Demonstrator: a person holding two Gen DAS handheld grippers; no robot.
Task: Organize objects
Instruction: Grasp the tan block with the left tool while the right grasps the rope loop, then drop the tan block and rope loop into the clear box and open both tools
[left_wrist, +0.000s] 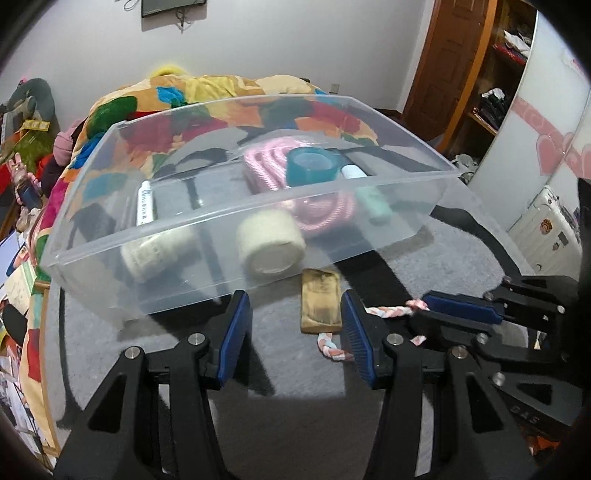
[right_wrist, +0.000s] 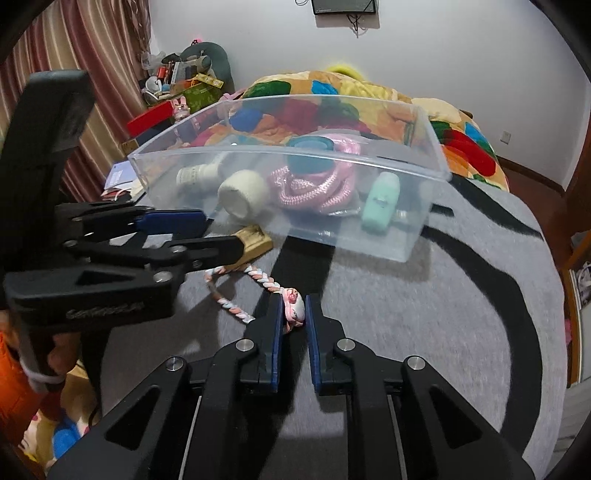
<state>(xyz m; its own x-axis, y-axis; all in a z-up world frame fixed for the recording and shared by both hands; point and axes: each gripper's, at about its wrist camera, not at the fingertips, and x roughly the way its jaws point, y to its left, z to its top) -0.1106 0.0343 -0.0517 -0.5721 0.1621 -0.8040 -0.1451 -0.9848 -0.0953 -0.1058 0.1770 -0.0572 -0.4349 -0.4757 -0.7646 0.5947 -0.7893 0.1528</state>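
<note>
A clear plastic bin (left_wrist: 207, 254) (right_wrist: 369, 236) sits on a grey round table and holds a pink rope (right_wrist: 314, 188), a teal tape roll (left_wrist: 310, 166), a cream bandage roll (left_wrist: 271, 243) (right_wrist: 242, 195), a mint bottle (right_wrist: 380, 203) and white tubes. A gold bar (left_wrist: 320, 301) (right_wrist: 253, 242) lies in front of the bin. A pink-white-blue braided cord (right_wrist: 236, 299) (left_wrist: 334, 349) lies on the table. My left gripper (left_wrist: 295, 328) (right_wrist: 221, 236) is open, with the gold bar between its fingertips. My right gripper (right_wrist: 294, 312) (left_wrist: 421, 310) is shut on the cord's pink end piece (right_wrist: 294, 309).
The grey cloth with black bands (right_wrist: 424, 314) covers the table. A colourful blanket (right_wrist: 369, 96) lies behind the bin. Cluttered boxes (right_wrist: 177, 92) and a curtain stand at the left. A wooden door and shelves (left_wrist: 480, 81) stand at the right.
</note>
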